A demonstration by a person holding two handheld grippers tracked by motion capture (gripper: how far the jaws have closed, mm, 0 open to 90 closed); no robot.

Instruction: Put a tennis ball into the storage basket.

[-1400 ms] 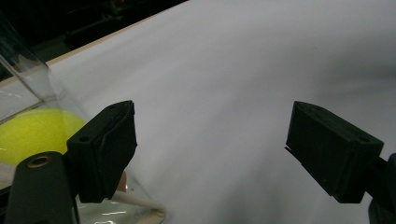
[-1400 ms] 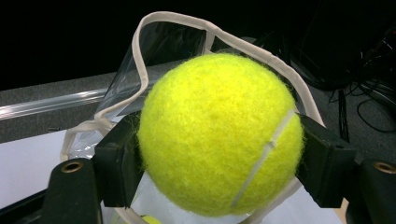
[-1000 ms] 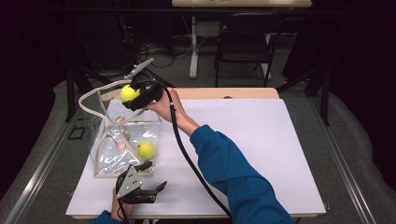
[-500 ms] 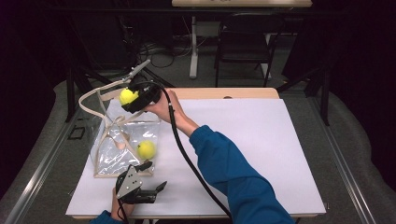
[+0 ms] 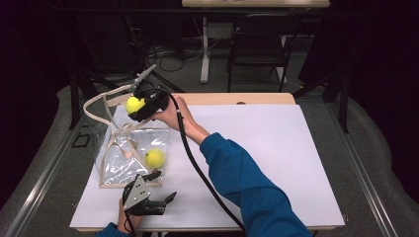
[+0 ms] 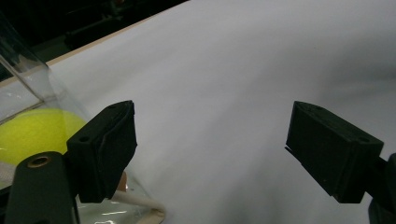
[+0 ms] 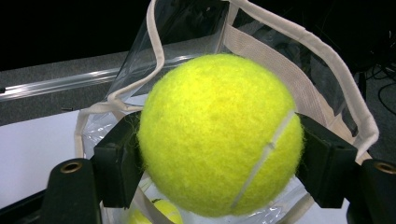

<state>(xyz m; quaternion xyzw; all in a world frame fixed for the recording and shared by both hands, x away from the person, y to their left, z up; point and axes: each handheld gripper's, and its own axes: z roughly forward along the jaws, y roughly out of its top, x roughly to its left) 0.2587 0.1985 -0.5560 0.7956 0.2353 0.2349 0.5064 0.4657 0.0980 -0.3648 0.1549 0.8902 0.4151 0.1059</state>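
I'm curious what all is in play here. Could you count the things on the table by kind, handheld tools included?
Yellow tennis balls: 2, one clamped in the right gripper, one inside the bag
Clear bags with beige straps: 1
Handheld grippers: 2, counting the left gripper, open
Total: 5

Probably lab: black curtains [image 5: 375, 74], floor cables [image 5: 168, 54], white table [image 5: 276, 148].

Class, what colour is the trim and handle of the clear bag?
Beige, or cream, on the bag's trim; the right gripper view shows it best.
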